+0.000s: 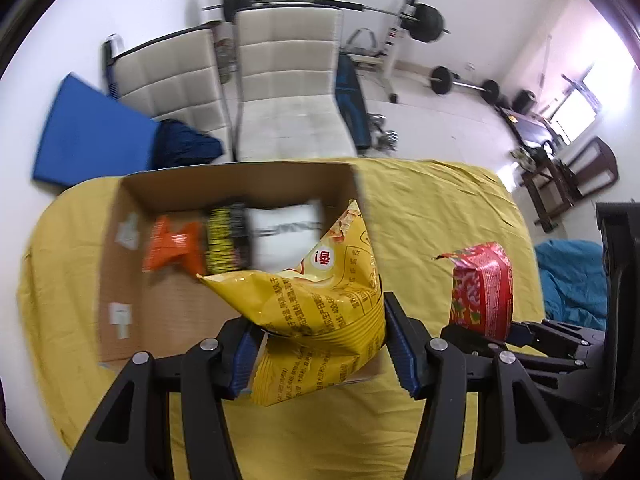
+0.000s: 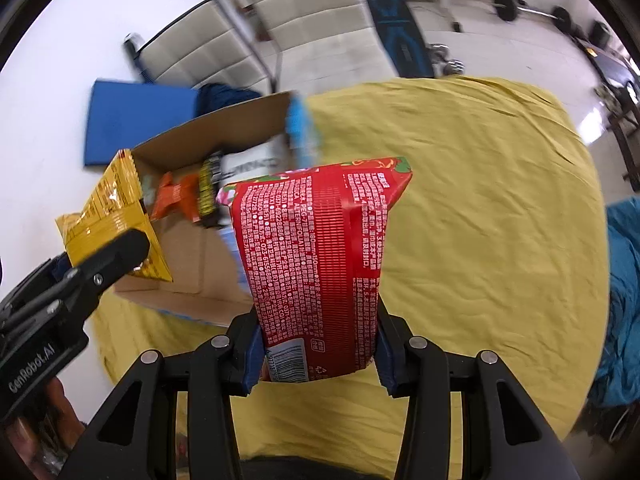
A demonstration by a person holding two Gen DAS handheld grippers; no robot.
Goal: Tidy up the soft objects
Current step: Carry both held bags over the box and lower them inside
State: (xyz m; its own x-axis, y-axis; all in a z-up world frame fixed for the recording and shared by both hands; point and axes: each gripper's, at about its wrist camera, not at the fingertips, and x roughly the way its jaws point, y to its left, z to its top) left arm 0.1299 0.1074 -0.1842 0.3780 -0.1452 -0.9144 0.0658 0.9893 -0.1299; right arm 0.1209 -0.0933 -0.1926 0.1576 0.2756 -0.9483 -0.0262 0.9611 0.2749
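Left claw grips the yellow bag just over the near edge of the box; right claw holds the red pack above the tabletop, beside the box. Carry yellow further in w/ a light squeeze, lower into the bare front area next to the orange packet, then let go. Red goes in after.

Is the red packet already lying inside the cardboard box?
No, the red packet is held up between the right tongs, outside the cardboard box.
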